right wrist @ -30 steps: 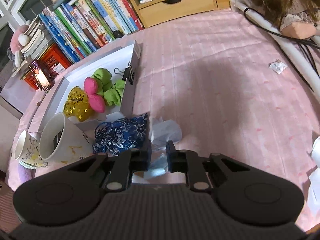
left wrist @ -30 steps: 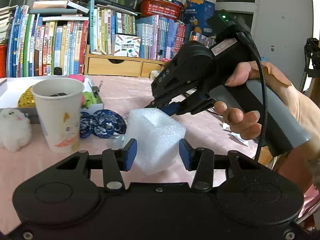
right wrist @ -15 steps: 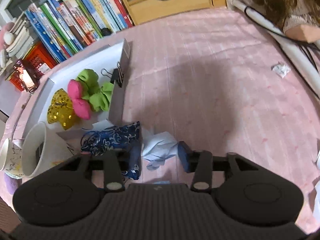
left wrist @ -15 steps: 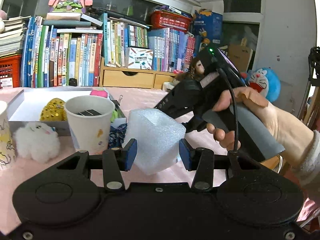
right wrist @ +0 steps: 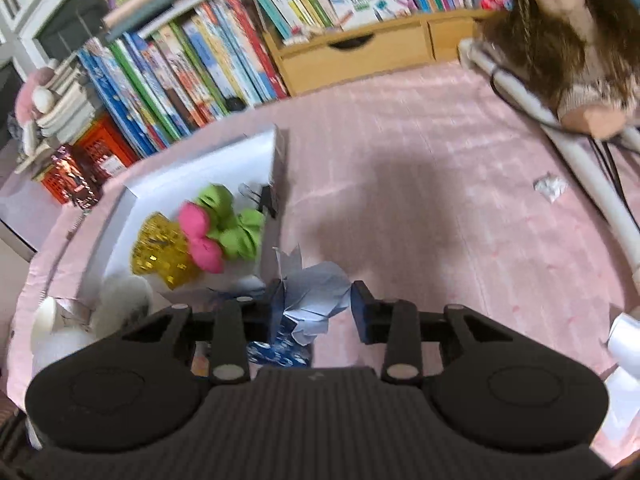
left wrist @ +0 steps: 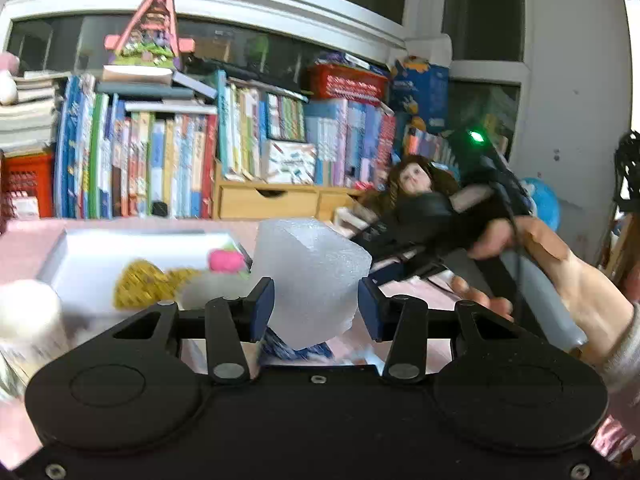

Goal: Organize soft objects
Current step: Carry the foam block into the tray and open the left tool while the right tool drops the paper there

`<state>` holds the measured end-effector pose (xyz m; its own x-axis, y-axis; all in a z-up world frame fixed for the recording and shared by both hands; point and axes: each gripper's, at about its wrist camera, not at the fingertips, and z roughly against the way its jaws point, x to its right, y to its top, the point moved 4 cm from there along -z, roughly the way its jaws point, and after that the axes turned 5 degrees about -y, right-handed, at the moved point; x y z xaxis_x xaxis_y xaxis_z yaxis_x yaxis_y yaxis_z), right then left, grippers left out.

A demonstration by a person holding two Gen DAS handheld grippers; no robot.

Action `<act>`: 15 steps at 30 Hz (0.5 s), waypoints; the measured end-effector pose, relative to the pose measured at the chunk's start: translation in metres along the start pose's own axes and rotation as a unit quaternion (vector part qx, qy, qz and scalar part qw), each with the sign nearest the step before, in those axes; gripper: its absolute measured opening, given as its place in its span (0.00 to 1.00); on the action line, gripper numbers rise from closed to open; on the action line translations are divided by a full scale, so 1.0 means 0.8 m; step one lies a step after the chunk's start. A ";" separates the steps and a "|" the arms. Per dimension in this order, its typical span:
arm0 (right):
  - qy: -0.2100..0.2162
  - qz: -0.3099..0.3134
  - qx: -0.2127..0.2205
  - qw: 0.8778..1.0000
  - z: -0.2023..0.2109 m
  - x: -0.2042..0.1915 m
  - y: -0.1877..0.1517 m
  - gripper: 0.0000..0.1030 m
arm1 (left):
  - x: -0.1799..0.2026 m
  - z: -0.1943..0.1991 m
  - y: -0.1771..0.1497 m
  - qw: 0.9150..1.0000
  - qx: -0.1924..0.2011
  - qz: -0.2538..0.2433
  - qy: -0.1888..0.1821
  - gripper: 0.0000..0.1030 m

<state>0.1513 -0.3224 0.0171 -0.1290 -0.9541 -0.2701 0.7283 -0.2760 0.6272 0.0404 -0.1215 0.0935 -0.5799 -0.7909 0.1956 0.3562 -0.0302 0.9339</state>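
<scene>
Holding a white foam block point(left wrist: 310, 282), the left tongs point(left wrist: 316, 304) have their blue pads on its two sides, and the block is up in the air above the pink surface point(left wrist: 404, 292). The block is tilted, with one corner pointing down and its long side running up and a bit to the left.

The right tongs point(right wrist: 318, 312) are spread apart, not gripping. Between their fingers point(right wrist: 362, 312) sits a crumpled light blue paper piece point(right wrist: 316, 292), with its points sticking up. I cannot tell if the fingers touch it. A dark blue flowery cloth point(right wrist: 280, 350) lies under it, close to the tongs' body.

Just to the left is a white open box point(right wrist: 208, 168). Inside lie a shiny gold sequin toy point(right wrist: 160, 250), a pink soft bow point(right wrist: 198, 238) and a green soft bow point(right wrist: 230, 220), all touching each other. A black binder clip point(right wrist: 266, 200) sits on the box's right wall.

A white fluffy toy point(right wrist: 124, 300) is near the box's front corner. Far back on the right, a doll with long brown hair point(right wrist: 560, 36) leans over white tubes point(right wrist: 580, 168). Rows of books point(right wrist: 192, 64) stand behind.

In the left view, a hand point(left wrist: 560, 280) holds the right tongs.
</scene>
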 end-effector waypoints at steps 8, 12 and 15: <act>0.021 0.029 0.028 0.999 0.022 -0.046 0.029 0.40 | -0.069 0.012 0.076 0.999 0.009 0.014 0.047 0.42; 0.029 0.049 0.034 0.998 0.022 -0.079 0.044 0.40 | -0.111 0.004 0.101 0.997 -0.009 0.021 0.079 0.42; 0.035 0.060 0.032 0.997 0.016 -0.105 0.051 0.40 | -0.152 -0.006 0.114 0.993 -0.034 0.050 0.098 0.42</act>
<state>0.1833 -0.2550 0.0746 0.0049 -0.9708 -0.2397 0.6906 -0.1701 0.7030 0.1465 -0.0310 0.1533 -0.3869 -0.8960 0.2177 0.4571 0.0187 0.8892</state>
